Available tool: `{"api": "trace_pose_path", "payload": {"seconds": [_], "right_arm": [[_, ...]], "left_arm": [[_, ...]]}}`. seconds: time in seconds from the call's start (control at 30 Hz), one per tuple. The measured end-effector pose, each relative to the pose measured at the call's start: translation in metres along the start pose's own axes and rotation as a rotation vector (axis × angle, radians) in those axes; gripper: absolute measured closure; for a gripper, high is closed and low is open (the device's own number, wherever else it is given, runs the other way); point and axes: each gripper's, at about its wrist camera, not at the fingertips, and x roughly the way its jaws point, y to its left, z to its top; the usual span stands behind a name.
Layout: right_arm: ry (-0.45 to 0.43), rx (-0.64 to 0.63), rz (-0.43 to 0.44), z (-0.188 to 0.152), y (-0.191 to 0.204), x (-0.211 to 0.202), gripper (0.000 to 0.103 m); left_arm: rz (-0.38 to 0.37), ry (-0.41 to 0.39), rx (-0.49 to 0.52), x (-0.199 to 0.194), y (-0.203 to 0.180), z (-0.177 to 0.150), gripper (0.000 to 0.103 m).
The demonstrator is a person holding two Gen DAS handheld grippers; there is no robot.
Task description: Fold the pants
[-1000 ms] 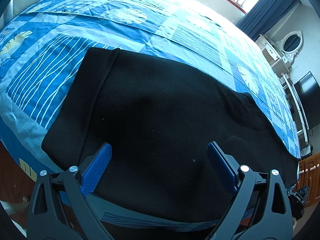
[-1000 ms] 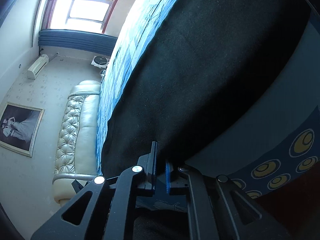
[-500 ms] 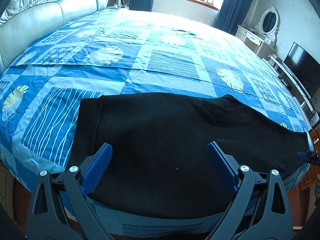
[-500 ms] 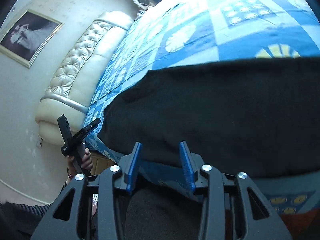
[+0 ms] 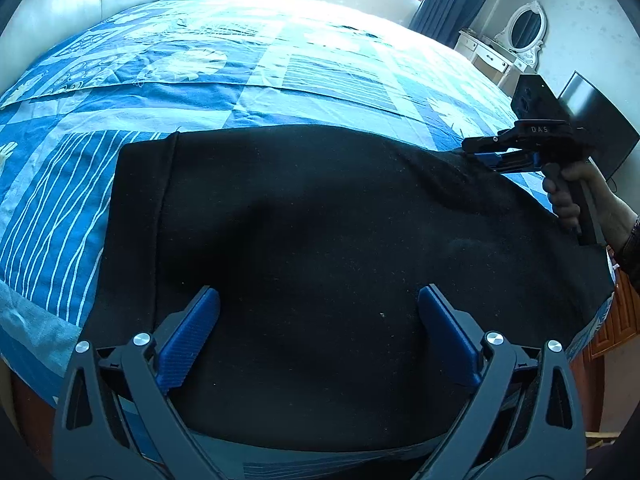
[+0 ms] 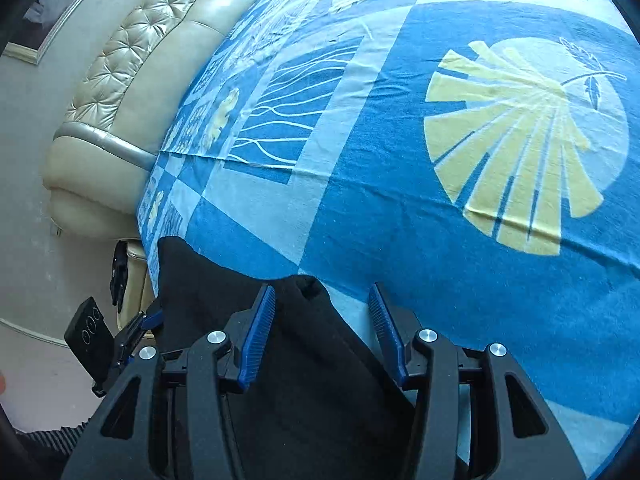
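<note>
Pants [image 5: 320, 240] lay half-folded on the bedspread [image 5: 280, 92]; left gripper [image 5: 320, 332] gaped empty; right gripper [image 6: 320, 332], closing around the crotch point, unpinched; we judged pinching next.

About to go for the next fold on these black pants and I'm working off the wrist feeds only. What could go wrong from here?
1. The right gripper is closing with only a small peak of the black pants between its pads; it may pinch one layer or slip off.
2. The left gripper hovers wide open, so nothing pins the near edge; a pull could drag the pants across the blue bedspread.
</note>
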Motion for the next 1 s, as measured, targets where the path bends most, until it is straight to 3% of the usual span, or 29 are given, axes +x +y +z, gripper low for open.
{"api": "trace_pose_path", "payload": {"seconds": [0.03, 0.3, 0.53, 0.7, 0.8, 0.87, 1.0], "right_arm": [[0.014, -0.027, 0.01, -0.001, 0.006, 0.002, 0.1], [-0.014, -0.025, -0.128, 0.013, 0.013, 0.014, 0.1], [-0.054, 0.052, -0.072, 0.013, -0.002, 0.016, 0.1], [-0.21, 0.175, -0.088, 0.008, -0.018, -0.019, 0.099], [-0.268, 0.186, -0.094, -0.01, -0.015, -0.05, 0.093], [-0.301, 0.173, -0.13, -0.031, -0.009, -0.072, 0.059], [-0.378, 0.17, -0.152, -0.09, -0.011, -0.123, 0.054]], "left_arm": [[-0.001, -0.005, -0.001, 0.0, 0.0, -0.001, 0.003], [0.003, -0.011, -0.009, -0.001, 0.0, -0.001, 0.003], [0.021, 0.005, 0.009, 0.002, -0.002, 0.0, 0.003], [0.04, 0.014, 0.013, 0.003, -0.005, 0.001, 0.003], [0.044, 0.027, 0.015, 0.004, -0.005, 0.002, 0.003], [0.05, 0.041, 0.015, 0.005, -0.006, 0.004, 0.003], [0.078, 0.073, 0.02, 0.008, -0.009, 0.008, 0.002]]}}
